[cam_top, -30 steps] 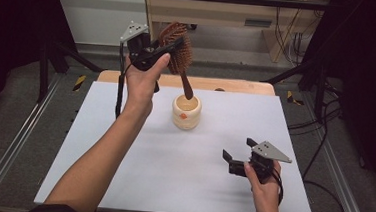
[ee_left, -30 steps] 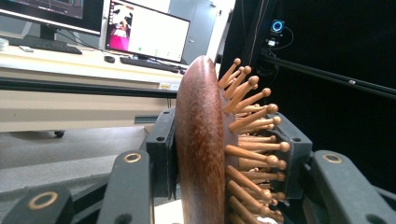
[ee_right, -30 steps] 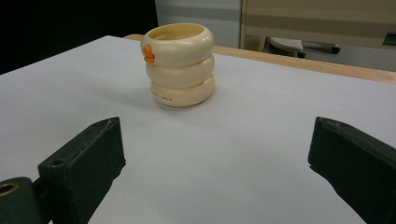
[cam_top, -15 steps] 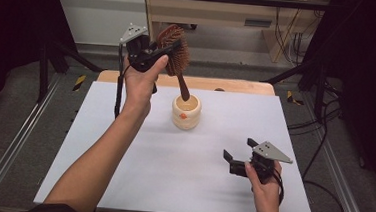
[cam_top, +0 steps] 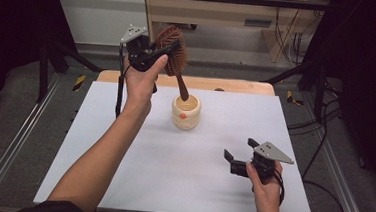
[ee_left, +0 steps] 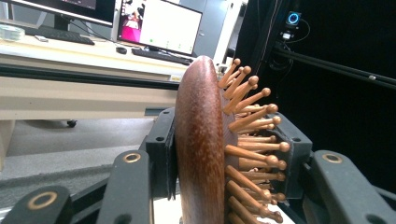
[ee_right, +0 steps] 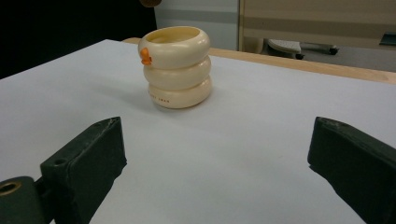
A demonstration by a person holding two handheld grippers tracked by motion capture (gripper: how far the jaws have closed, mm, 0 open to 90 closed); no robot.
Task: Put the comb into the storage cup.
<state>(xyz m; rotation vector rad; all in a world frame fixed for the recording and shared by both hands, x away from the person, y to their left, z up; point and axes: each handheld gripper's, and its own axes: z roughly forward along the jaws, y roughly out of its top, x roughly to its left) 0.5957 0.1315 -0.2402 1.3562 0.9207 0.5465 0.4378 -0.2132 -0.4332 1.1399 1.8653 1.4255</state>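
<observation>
The wooden hairbrush [cam_top: 173, 55], likely stiff, light and smooth-backed, hangs handle-down above the cream cup [cam_top: 185, 112], pinched at its head by the left gripper [cam_top: 155, 51], where the pins resist slipping, while the right gripper [cam_top: 237, 154] rests with jaws spread on the table [cam_top: 123, 146].

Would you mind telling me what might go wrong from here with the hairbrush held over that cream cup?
1. The left claw grips the hairbrush by its head, across the pins, so it might twist or slip.
2. The handle tip hangs at the rim of the cream cup; a slanted descent could catch the rim and tip the cup.
3. The right claw sits open, apart from the cup, so nothing steadies it.
</observation>
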